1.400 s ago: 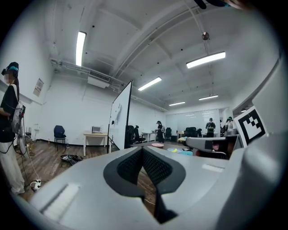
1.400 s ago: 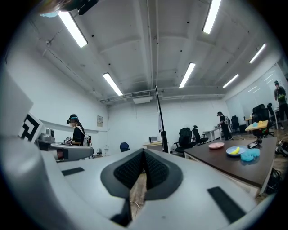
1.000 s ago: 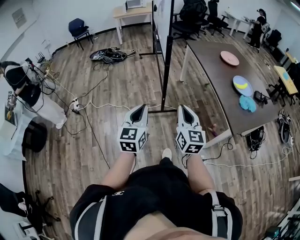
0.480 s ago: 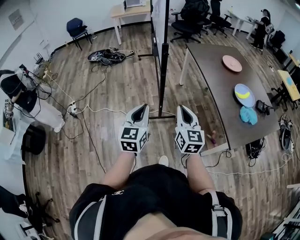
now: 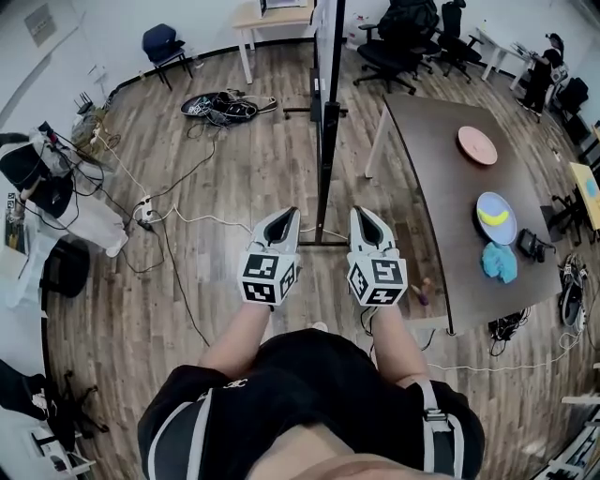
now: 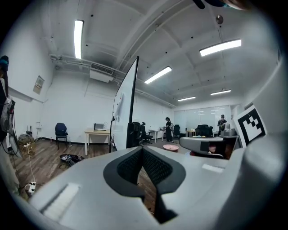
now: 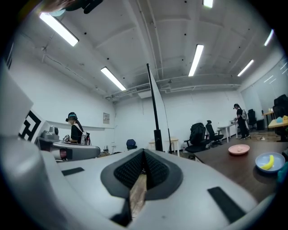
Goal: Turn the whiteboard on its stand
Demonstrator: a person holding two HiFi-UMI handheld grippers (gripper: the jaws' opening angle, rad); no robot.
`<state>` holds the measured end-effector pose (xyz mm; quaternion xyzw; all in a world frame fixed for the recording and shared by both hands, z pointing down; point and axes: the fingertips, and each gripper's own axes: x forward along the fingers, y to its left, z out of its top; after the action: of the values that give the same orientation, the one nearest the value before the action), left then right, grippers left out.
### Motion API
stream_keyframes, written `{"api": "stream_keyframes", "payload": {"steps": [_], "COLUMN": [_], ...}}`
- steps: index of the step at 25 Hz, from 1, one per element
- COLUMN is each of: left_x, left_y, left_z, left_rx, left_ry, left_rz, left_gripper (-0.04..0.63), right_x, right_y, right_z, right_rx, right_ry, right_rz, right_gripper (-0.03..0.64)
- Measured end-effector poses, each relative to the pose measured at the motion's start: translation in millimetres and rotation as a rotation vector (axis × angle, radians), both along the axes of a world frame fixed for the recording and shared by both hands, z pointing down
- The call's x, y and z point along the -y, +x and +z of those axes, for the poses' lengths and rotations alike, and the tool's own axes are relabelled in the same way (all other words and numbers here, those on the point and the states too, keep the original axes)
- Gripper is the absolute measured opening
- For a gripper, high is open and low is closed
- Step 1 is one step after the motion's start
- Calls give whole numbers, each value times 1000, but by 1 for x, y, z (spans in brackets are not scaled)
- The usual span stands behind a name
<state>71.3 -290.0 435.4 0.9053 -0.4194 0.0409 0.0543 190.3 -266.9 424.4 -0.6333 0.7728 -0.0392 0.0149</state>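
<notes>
The whiteboard (image 5: 328, 66) stands edge-on on its black stand, whose post (image 5: 324, 178) meets the floor just ahead of me. It shows as a tall white panel with a dark edge in the left gripper view (image 6: 123, 112) and in the right gripper view (image 7: 157, 117). My left gripper (image 5: 284, 217) and right gripper (image 5: 364, 216) are held side by side in front of my body, a short way from the stand's foot, one on each side of the post. Both are shut with nothing between the jaws, as their own views confirm (image 6: 142, 150) (image 7: 144, 155).
A dark table (image 5: 441, 187) on the right carries a pink plate (image 5: 477, 144), a blue plate with a banana (image 5: 496, 210) and a teal cloth (image 5: 497, 262). Cables (image 5: 178, 220) trail over the wooden floor on the left. Office chairs (image 5: 403, 37) and a desk (image 5: 272, 19) stand behind.
The stand's foot has come slightly nearer and more central between the grippers. Both grippers stay shut and side by side.
</notes>
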Motion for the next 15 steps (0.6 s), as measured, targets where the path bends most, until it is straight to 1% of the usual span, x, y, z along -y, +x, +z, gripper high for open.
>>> {"api": "stream_keyframes", "payload": {"steps": [5, 11, 15], "left_x": [21, 36, 46], "left_y": [12, 13, 12], "left_z": [3, 15, 22], "left_rx": [18, 36, 33], "left_ry": [-12, -38, -52], "left_rz": [-24, -53, -62], "left_gripper": [8, 8, 8], "right_x": [29, 56, 72], "right_y": [14, 16, 22], "right_z": [3, 9, 19], "right_rx": [19, 20, 32], "right_ry": [-4, -12, -41], "right_rz": [-19, -41, 2], "right_gripper": [5, 5, 5]}}
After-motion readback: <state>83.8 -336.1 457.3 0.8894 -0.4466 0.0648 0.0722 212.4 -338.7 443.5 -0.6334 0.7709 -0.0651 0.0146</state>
